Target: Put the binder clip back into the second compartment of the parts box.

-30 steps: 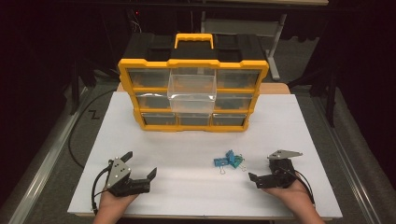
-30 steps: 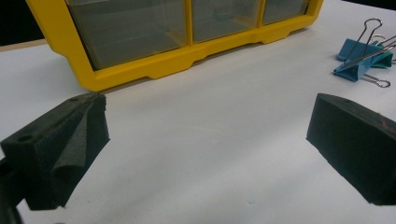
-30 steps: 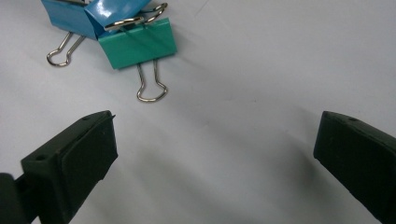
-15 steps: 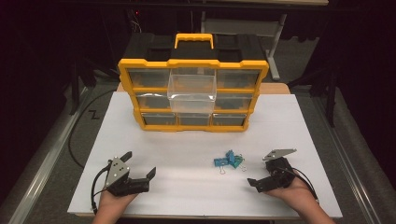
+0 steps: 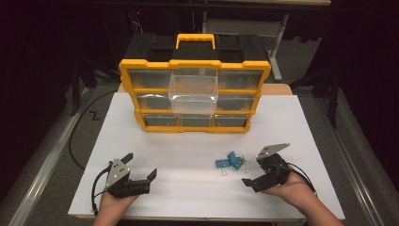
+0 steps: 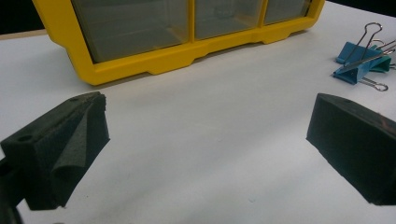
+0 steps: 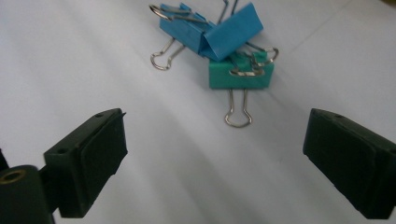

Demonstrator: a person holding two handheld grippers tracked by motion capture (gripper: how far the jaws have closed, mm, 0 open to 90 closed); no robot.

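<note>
Three binder clips [image 5: 230, 162], two blue and one teal, lie in a small pile on the white table top [image 5: 197, 188]. In the right gripper view the blue clips [image 7: 224, 30] overlap and the teal clip [image 7: 240, 74] lies just in front of them. My right gripper [image 5: 251, 170] [image 7: 215, 158] is open, low over the table, just right of the pile and pointing at it. My left gripper [image 5: 139, 165] [image 6: 205, 144] is open at the front left and holds nothing. The clips [image 6: 359, 58] sit far to its right.
A yellow and black drawer organizer [image 5: 195, 66] stands at the back of the table. One clear drawer [image 5: 194, 89] in its middle is pulled out. In the left gripper view its yellow lower frame [image 6: 177, 58] is close ahead. Dark floor surrounds the table.
My right gripper has shifted a little to the left, closer to the binder clips. The left gripper has hardly moved.
</note>
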